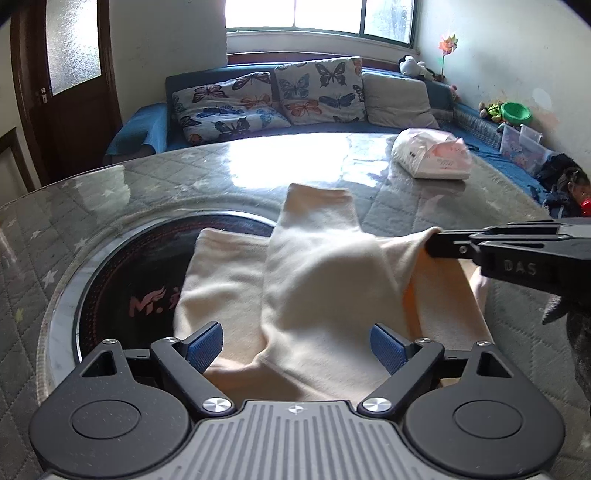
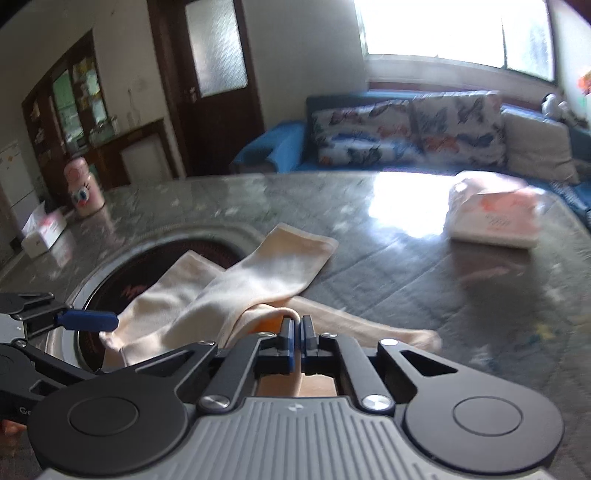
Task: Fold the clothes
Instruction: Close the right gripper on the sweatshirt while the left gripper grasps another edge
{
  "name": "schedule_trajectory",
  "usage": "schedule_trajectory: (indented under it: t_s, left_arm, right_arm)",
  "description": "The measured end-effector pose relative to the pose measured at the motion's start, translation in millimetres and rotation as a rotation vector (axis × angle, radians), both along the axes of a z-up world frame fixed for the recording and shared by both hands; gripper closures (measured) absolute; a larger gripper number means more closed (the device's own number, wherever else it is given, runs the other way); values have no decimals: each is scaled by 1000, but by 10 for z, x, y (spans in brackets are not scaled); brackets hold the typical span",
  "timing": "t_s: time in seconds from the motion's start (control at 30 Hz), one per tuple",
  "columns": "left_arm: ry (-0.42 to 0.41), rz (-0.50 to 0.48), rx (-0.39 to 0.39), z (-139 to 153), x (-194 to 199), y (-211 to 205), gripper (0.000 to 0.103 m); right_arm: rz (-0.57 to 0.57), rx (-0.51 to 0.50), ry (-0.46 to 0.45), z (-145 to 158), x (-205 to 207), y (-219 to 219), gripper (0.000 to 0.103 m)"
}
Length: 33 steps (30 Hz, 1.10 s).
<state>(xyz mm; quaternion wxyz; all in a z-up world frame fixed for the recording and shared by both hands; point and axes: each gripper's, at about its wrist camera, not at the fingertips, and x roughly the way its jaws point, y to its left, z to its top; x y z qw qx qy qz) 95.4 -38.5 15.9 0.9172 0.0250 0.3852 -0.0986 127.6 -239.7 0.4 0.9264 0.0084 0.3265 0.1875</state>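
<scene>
Pinching cream garment (image 2: 258, 280) edge: right gripper (image 2: 298, 326) | left gripper (image 1: 295, 347) wide, straddling cloth | garments: one

This is a home, most likely the living room. A long blue sofa (image 1: 155, 122) stands under a big bright window (image 1: 317, 16), and it has butterfly pillows (image 1: 317, 90) on it. Soft toys (image 1: 410, 66) sit in the corner by a colourful pinwheel (image 1: 447, 43). A green bowl (image 1: 515, 112) and more toys lie along the wall. A dark wooden door (image 2: 214, 70) has frosted glass. Close by is a round table (image 2: 388, 266) with a quilted star cover under glass (a pack of tissues (image 2: 495, 218) rests on it). A pink bottle (image 2: 83, 186) with cartoon eyes stands at the far edge.
</scene>
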Motion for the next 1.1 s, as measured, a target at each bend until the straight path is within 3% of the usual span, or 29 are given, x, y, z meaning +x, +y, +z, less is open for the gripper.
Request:
schedule_trajectory:
  t_s: [0.23,0.5,0.67,0.73,0.77,0.83,0.93,1.1]
  left_arm:
    - [-15,-48,-22,98,97,-210,14]
    - [10,-98,46,-66,367,-554,16]
    - [40,-57,55,-199,480,-511,35]
    - [30,-56,53,-182,459,-463,55]
    - [27,-56,51,-167,441,-431,60]
    - [25,-56,39,-134,403,-357,82]
    - [13,-35,20,-59,319,-208,93]
    - [-42,15,2,121,66,101,98]
  right_arm:
    - [-108,-28,-65,109,-246,-267,101]
    - [-192,-10,-24,-18,-391,-546,101]
    - [-222,-7,-20,-48,-483,-654,101]
    - [-234,-9,-20,-53,-519,-689,101]
    - [-244,-11,-20,-54,-547,-719,101]
    - [-257,-10,-21,-54,-585,-757,101]
    - [-283,-15,-23,-69,-688,-831,101]
    - [-337,-34,-27,-81,-902,-969,101]
